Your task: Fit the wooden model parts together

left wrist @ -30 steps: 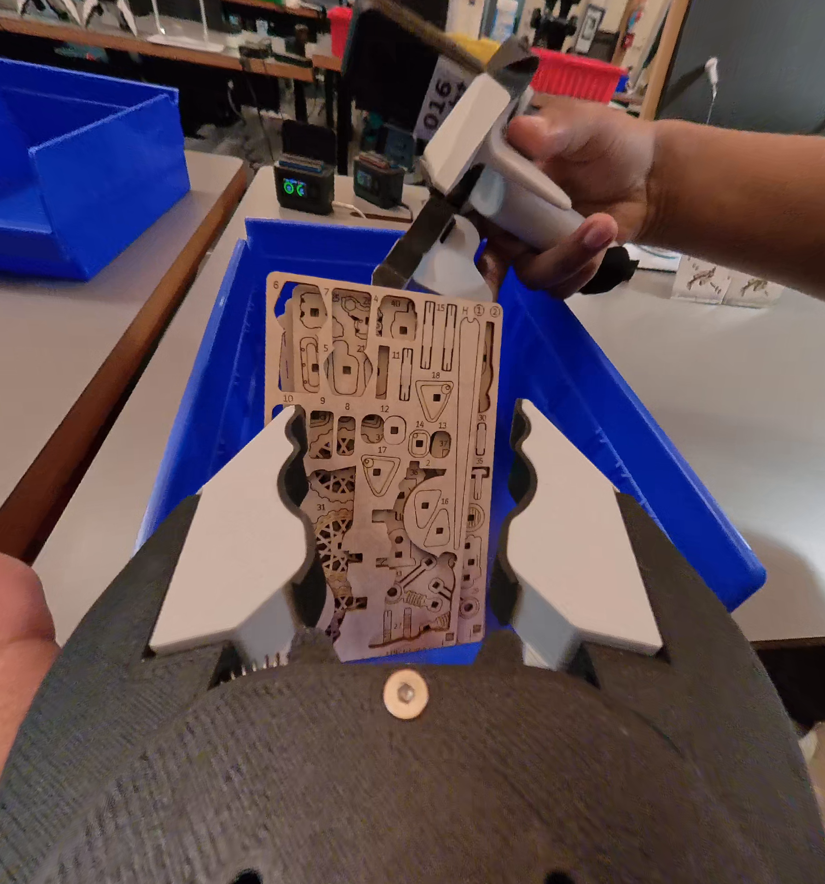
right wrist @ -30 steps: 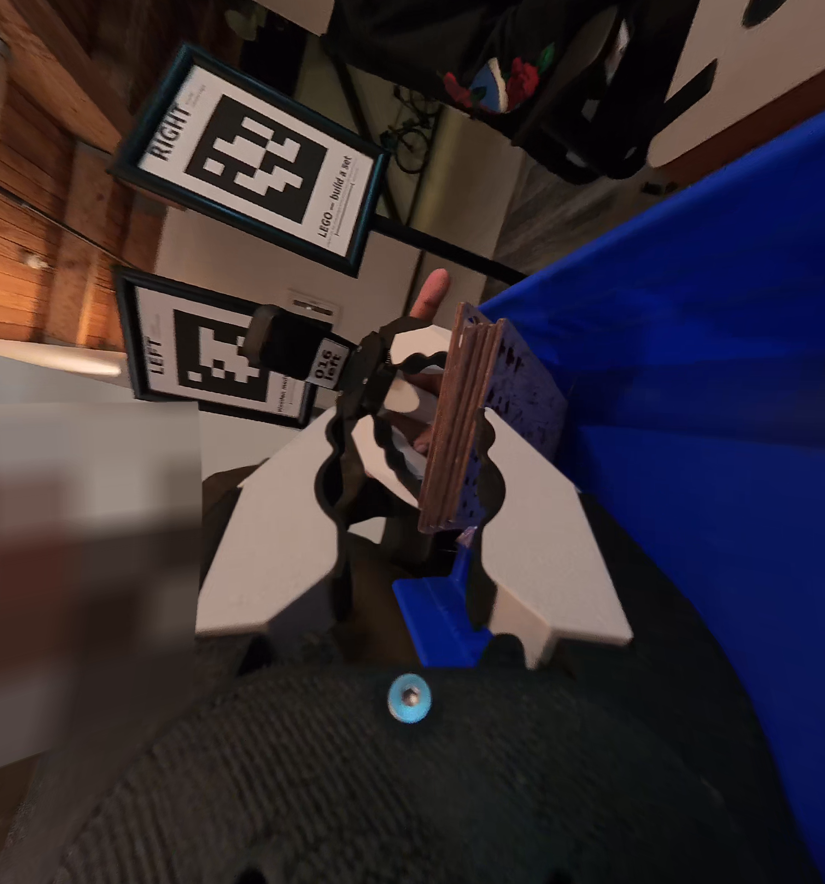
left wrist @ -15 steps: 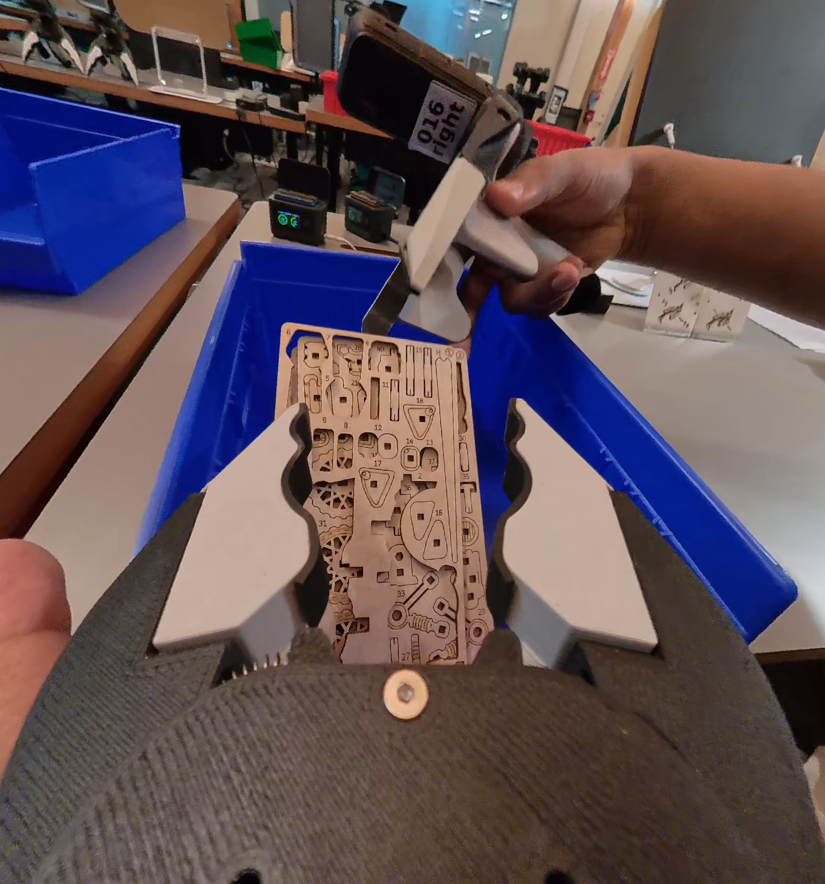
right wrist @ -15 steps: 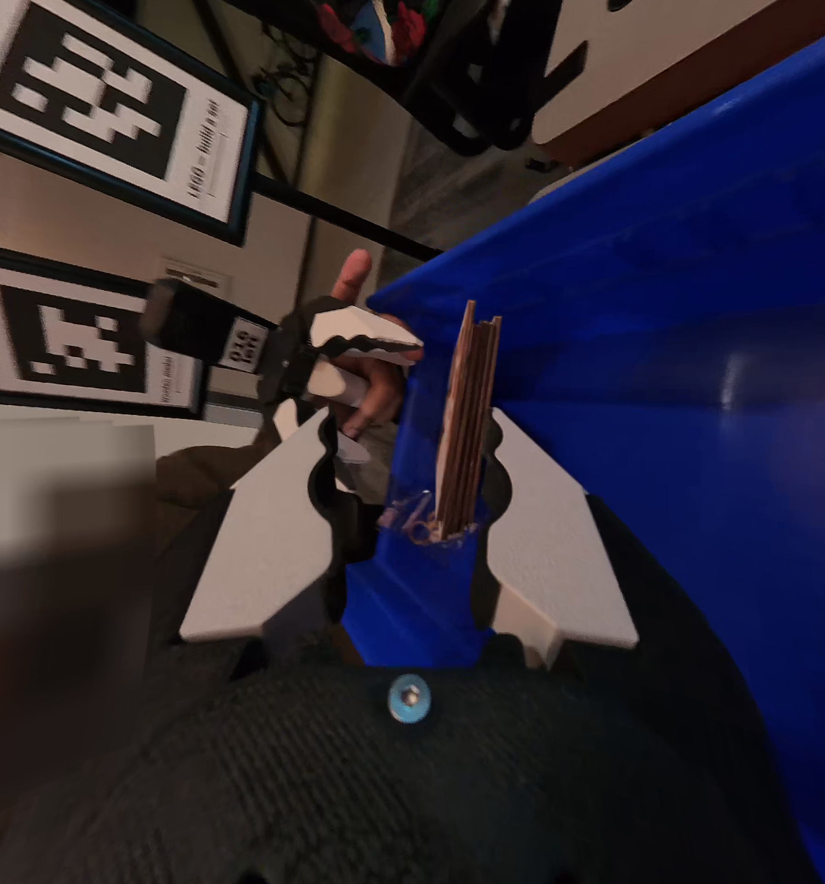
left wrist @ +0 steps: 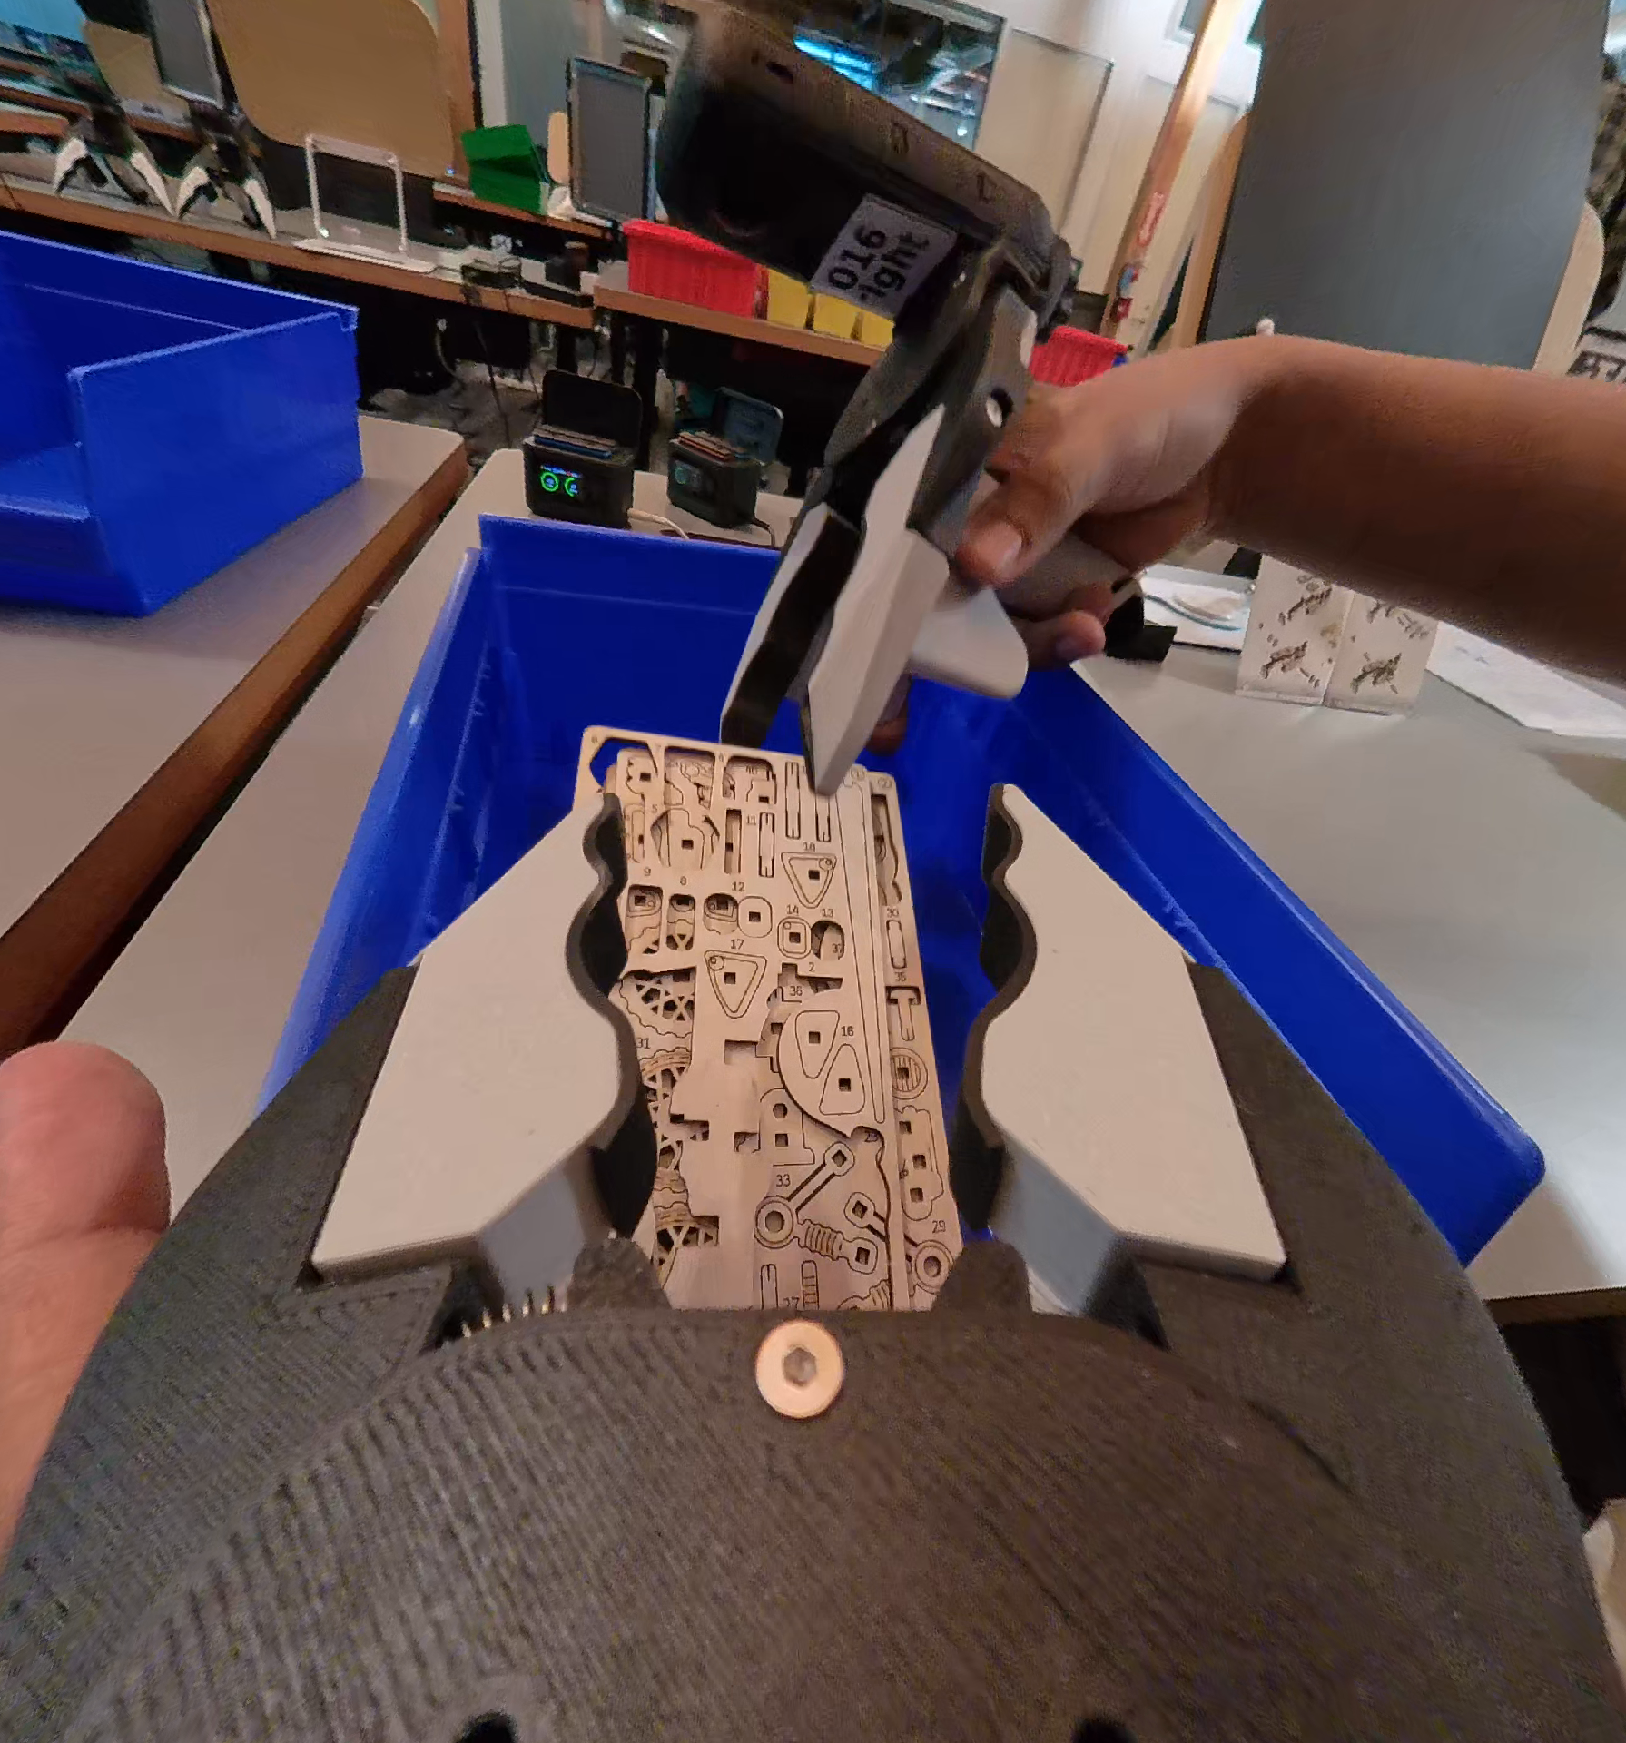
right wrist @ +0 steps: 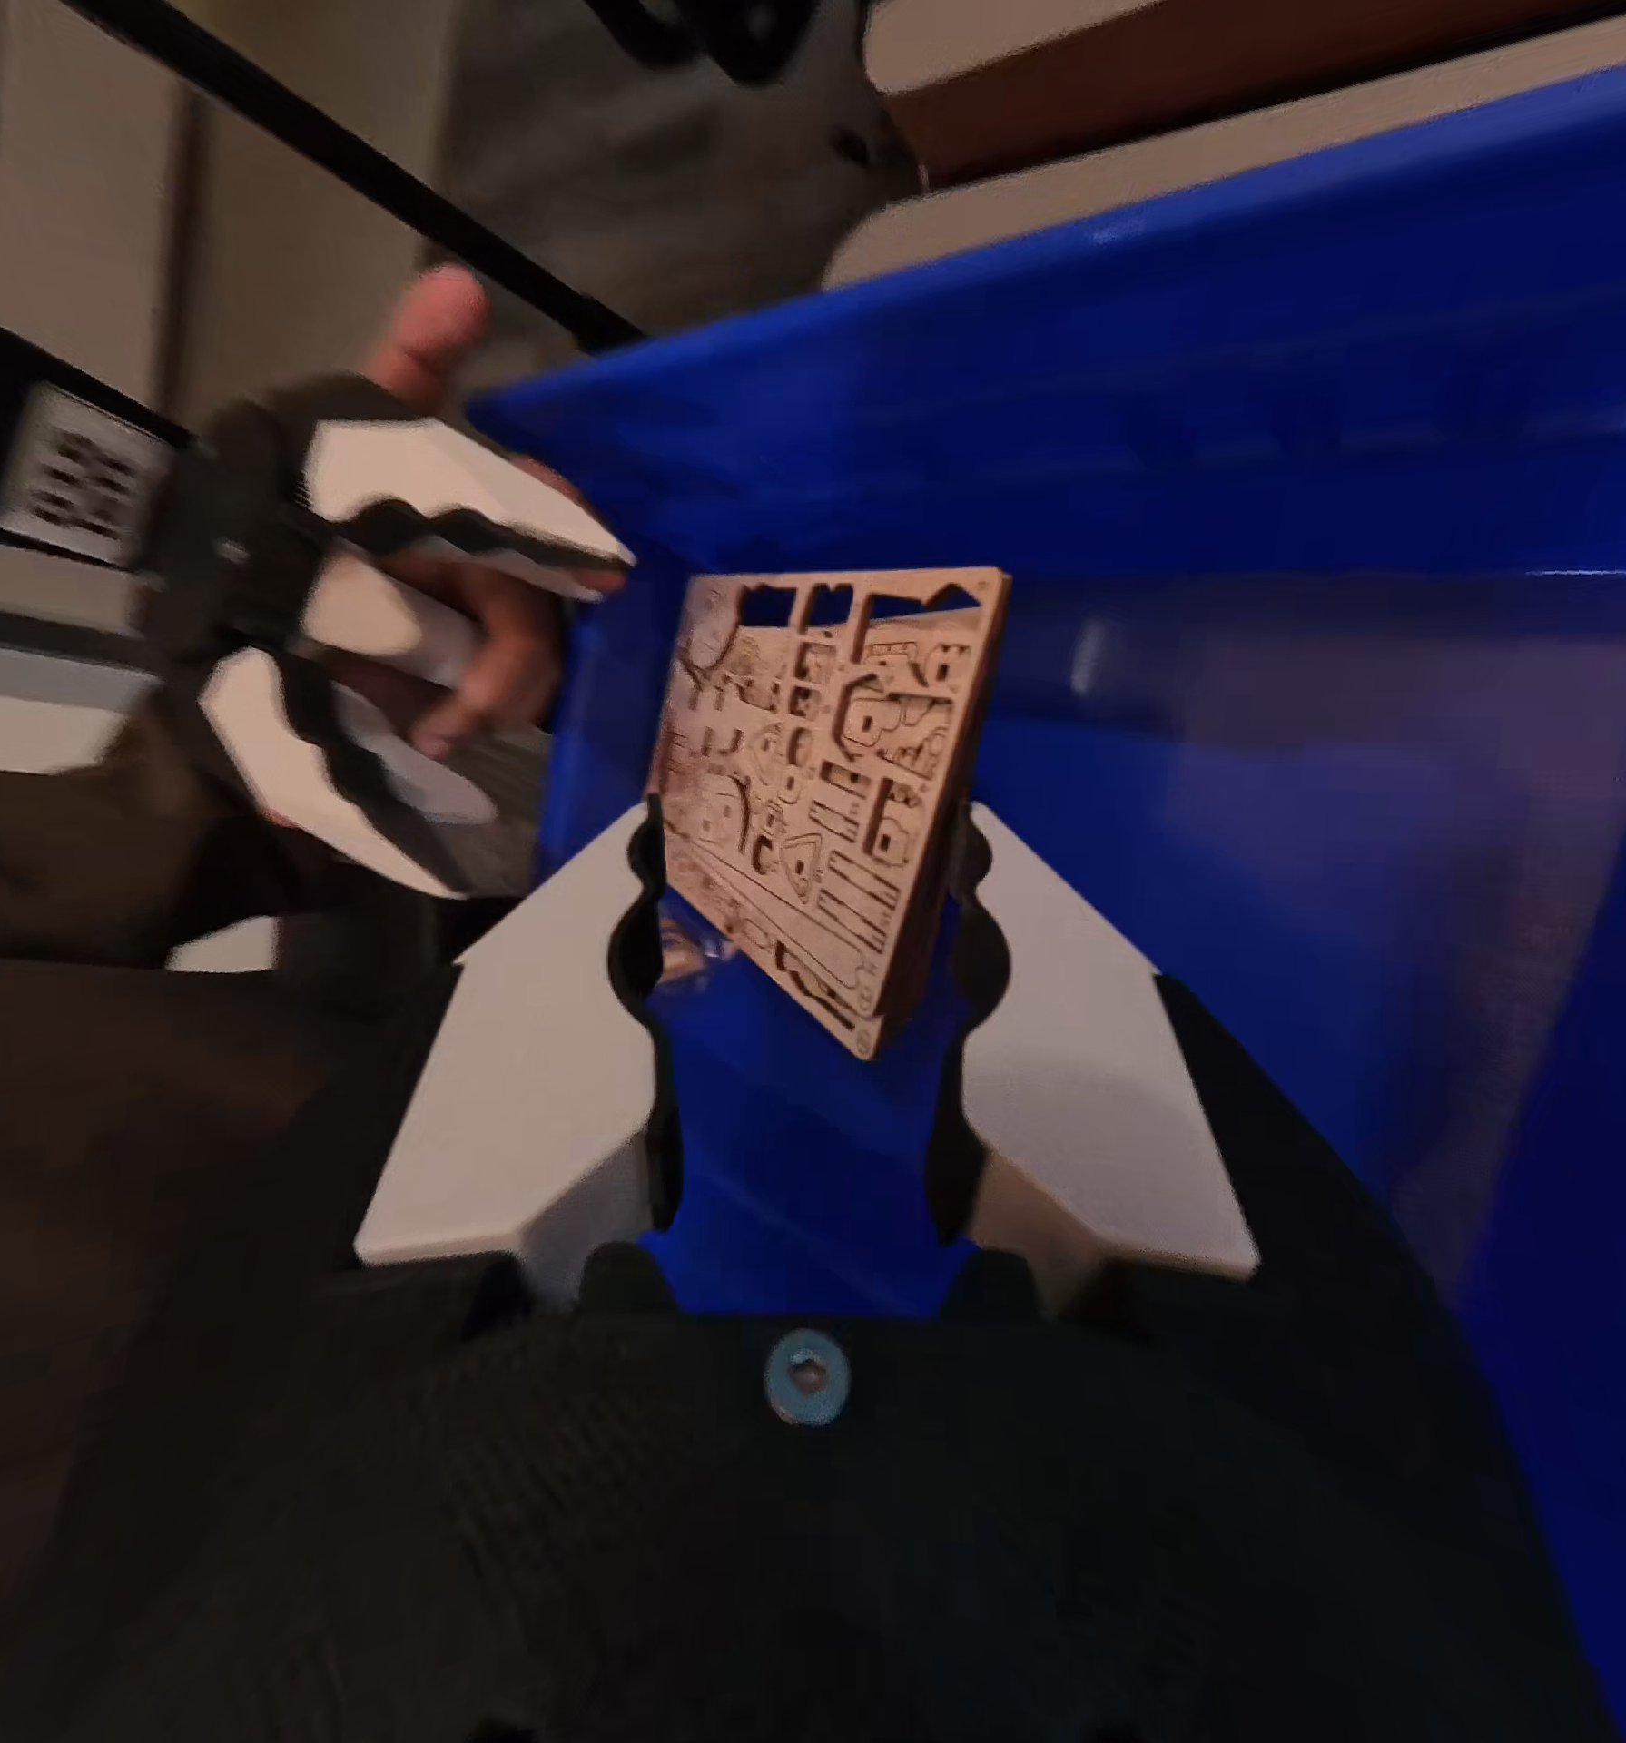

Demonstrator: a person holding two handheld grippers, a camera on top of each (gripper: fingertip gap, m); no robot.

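Find the wooden sheets [left wrist: 790,1037] stacked and leaning tilted inside the blue bin [left wrist: 601,641]. Keep left tool [left wrist: 804,806] spread wide around them, clamping nothing. Bring right tool [right wrist: 811,813], also apart, squarely onto the top edge; pinch gently, likely sparing the thin cut-outs.

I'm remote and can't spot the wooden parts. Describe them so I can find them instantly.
Find the big blue bin on the grey table. Inside, between the open left gripper, lies a stack of pale wooden sheets, laser-cut with small numbered shapes; nothing else there is tan.
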